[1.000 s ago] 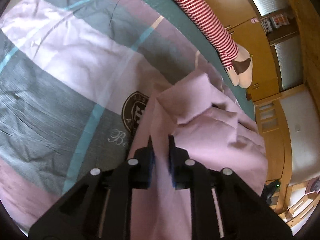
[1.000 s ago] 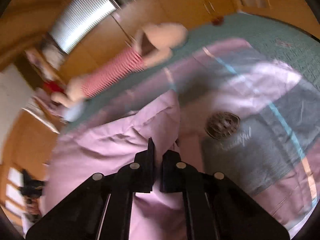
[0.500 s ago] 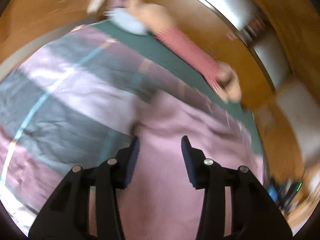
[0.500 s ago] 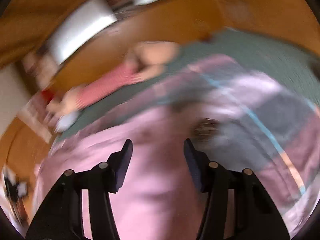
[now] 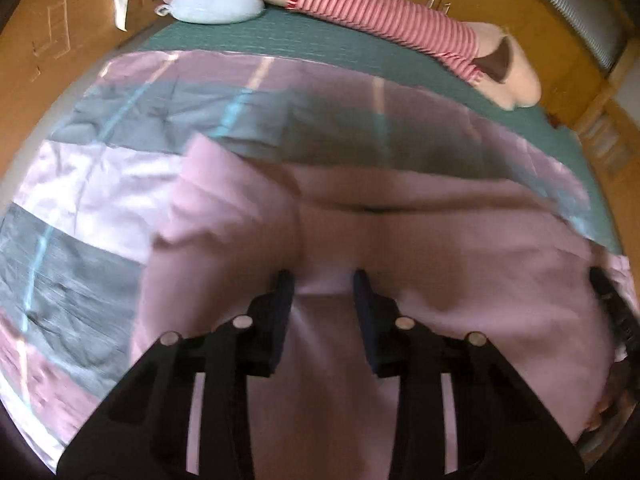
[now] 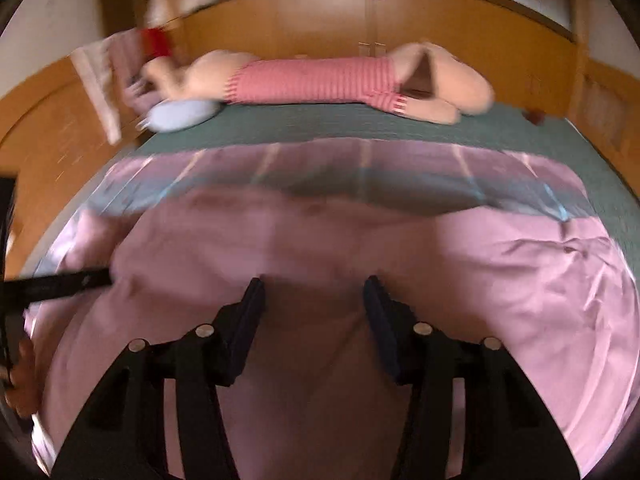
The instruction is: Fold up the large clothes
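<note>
- So, my left gripper (image 5: pixel 323 280) has its jaws apart over the pink garment (image 5: pixel 400 264), nothing pinched between them; they have just been closing a little after opening.
- My right gripper (image 6: pixel 314 286) is parted wider, also over pink cloth (image 6: pixel 500 280) with no fabric caught, and its jaws too have just been narrowing slightly.
- The pink garment lies on the plaid quilt (image 5: pixel 100 184), filling the 6 o'clock half of both wrist views and spreading toward 3 o'clock in the right wrist view.
- I judge one fold to be laid: a doubled edge runs across the garment just beyond the left gripper, toward 12 o'clock, and a flap corner sticks out at about 10 o'clock.
- What is left, as I read it: the piece is still broad and wrinkled at 3 o'clock in the right wrist view, so more folds and some smoothing seem due. Motion blur hides the seams, so I cannot tell what kind of garment it is.
- The surface is a bed: the quilt in grey, lilac and teal stripes lies over a green cover (image 6: pixel 440 128).
- At 12 o'clock a plush toy in a red-striped top (image 6: pixel 312 80) lies along the far edge, a pale blue cushion (image 6: pixel 180 114) at 10 o'clock beside it.
- Wooden cabinets (image 6: pixel 320 24) line the wall behind, with bright windows above.
</note>
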Demonstrator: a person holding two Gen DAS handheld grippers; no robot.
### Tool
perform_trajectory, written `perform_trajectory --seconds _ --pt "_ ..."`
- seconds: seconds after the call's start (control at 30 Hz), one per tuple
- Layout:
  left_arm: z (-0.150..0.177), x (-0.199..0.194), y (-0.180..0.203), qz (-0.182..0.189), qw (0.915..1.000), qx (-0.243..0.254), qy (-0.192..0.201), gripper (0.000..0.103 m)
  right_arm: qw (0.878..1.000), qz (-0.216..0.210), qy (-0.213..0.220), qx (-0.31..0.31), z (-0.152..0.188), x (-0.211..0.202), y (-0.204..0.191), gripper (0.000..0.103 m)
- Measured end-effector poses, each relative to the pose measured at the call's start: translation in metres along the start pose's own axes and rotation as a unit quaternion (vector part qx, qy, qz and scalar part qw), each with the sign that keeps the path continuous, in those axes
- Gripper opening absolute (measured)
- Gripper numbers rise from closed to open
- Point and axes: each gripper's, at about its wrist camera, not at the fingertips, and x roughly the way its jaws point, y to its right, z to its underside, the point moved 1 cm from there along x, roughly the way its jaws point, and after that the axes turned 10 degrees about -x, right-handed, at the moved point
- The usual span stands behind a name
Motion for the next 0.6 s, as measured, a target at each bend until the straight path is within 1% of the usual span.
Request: perform_trajectory --seconds 0.03,0.1,0.13,0.17,0.2,0.23,0.27,0.33,0.37,0.4,0.43,0.47,0.5,0.53,0.57,0.6 --pt "0.001 0.004 -0.002 0.009 0.9999 -0.002 -0.005 0.033 1.000 0.011 -0.002 0.015 -0.002 0.006 0.014 0.049" --pt "0.003 0.003 -0.008 0.024 0.9997 -0.001 -0.001 0.033 0.998 0.037 0.000 0.042 0.001 0.005 0.040 0.049" --pt "0.006 0.001 -0.010 0.028 0.9996 0.006 0.006 0.033 0.997 0.039 0.001 0.062 0.008 0.004 0.060 0.045" --pt "0.008 0.000 -0.009 0.031 0.9994 0.009 0.009 0.033 0.995 0.039 0.001 0.091 0.017 0.004 0.083 0.040" --pt "0.009 -0.001 -0.010 0.037 0.9993 0.004 0.009 0.033 0.993 0.042 0.002 0.109 0.018 0.006 0.097 0.027" --pt "0.009 -0.002 -0.013 0.041 0.9991 -0.003 0.010 0.033 0.991 0.048 0.000 0.127 0.026 0.005 0.116 0.009" --pt "0.009 -0.006 -0.013 0.042 0.9990 -0.008 0.016 0.033 0.988 0.050 -0.005 0.143 0.033 0.004 0.134 0.001" --pt "0.014 -0.017 -0.011 0.030 0.9991 -0.002 0.031 0.032 0.987 0.044 -0.005 0.156 0.042 -0.002 0.157 0.000" --pt "0.019 -0.032 -0.008 0.026 0.9985 0.009 0.047 0.037 0.987 0.048 0.005 0.155 0.045 -0.013 0.164 0.000" --pt "0.026 -0.047 -0.007 0.029 0.9975 0.017 0.062 0.051 0.987 0.050 0.021 0.154 0.047 -0.027 0.166 0.000" --pt "0.033 -0.062 -0.007 0.034 0.9961 0.023 0.078 0.057 0.987 0.050 0.036 0.145 0.048 -0.044 0.163 0.005" --pt "0.042 -0.080 -0.010 0.040 0.9941 0.027 0.097 0.066 0.990 0.056 0.050 0.121 0.049 -0.061 0.156 0.012" --pt "0.049 -0.092 -0.013 0.044 0.9930 0.030 0.106 0.068 0.991 0.072 0.061 0.097 0.050 -0.075 0.148 0.051" --pt "0.061 -0.106 -0.018 0.052 0.9920 0.036 0.110 0.068 0.990 0.097 0.080 0.066 0.054 -0.096 0.136 0.090" --pt "0.073 -0.115 -0.024 0.058 0.9921 0.041 0.104 0.068 0.987 0.109 0.106 0.045 0.059 -0.115 0.129 0.093" --pt "0.081 -0.119 -0.029 0.059 0.9925 0.044 0.097 0.068 0.986 0.107 0.126 0.019 0.067 -0.134 0.118 0.093"
